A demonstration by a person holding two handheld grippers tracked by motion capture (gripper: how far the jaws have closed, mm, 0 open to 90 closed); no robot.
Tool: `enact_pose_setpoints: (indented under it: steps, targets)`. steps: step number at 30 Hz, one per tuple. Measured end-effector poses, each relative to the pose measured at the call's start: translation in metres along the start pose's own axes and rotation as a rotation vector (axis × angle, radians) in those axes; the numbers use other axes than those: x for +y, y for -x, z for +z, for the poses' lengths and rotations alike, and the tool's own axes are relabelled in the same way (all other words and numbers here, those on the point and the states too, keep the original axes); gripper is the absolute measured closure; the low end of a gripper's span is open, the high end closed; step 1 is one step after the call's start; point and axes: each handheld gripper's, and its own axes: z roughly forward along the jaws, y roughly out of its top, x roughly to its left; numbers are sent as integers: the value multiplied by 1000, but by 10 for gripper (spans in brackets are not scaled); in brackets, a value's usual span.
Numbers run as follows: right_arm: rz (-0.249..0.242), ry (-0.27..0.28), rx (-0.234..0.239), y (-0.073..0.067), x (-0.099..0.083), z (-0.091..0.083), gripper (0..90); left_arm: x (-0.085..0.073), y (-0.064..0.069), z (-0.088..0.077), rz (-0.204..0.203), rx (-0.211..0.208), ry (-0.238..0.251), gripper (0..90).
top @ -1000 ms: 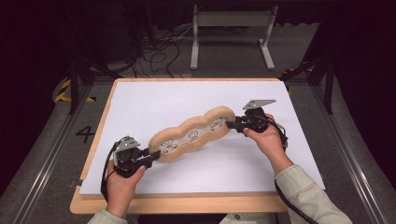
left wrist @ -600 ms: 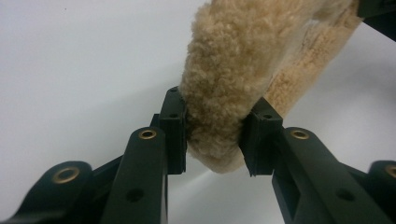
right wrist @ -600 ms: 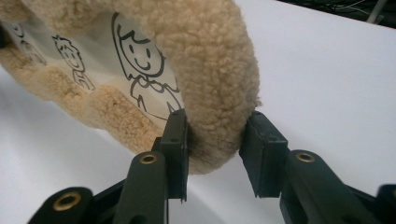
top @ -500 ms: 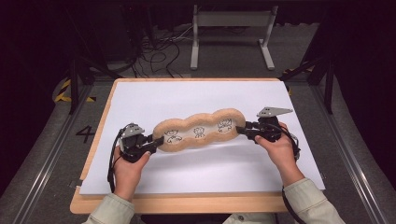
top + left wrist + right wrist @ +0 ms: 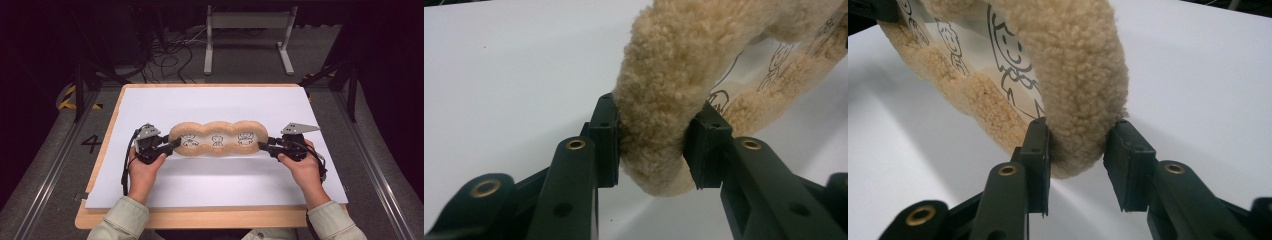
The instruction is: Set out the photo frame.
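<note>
High view shows you holding a long fleecy cushion (image 5: 217, 138) by its two ends over the middle of the white sheet (image 5: 215, 185), the left gripper (image 5: 172, 144) clamped on one end and the right gripper (image 5: 263, 147) on the other. The left jaws have just been opening slightly, fleece between them and pressed by both pads. Keep both ends level with the sheet, lower them together, and don't slacken either grip until the cushion rests flat.
</note>
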Motion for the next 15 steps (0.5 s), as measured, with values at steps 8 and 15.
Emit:
enact_pose_setpoints:
  steps: [8, 15]
  targets:
    - [29, -25, 0, 7, -15, 6, 644, -1, 1, 12, 20, 3, -44, 623]
    - [38, -45, 12, 9, -20, 9, 647, -5, -2, 20, 14, 4, -75, 610]
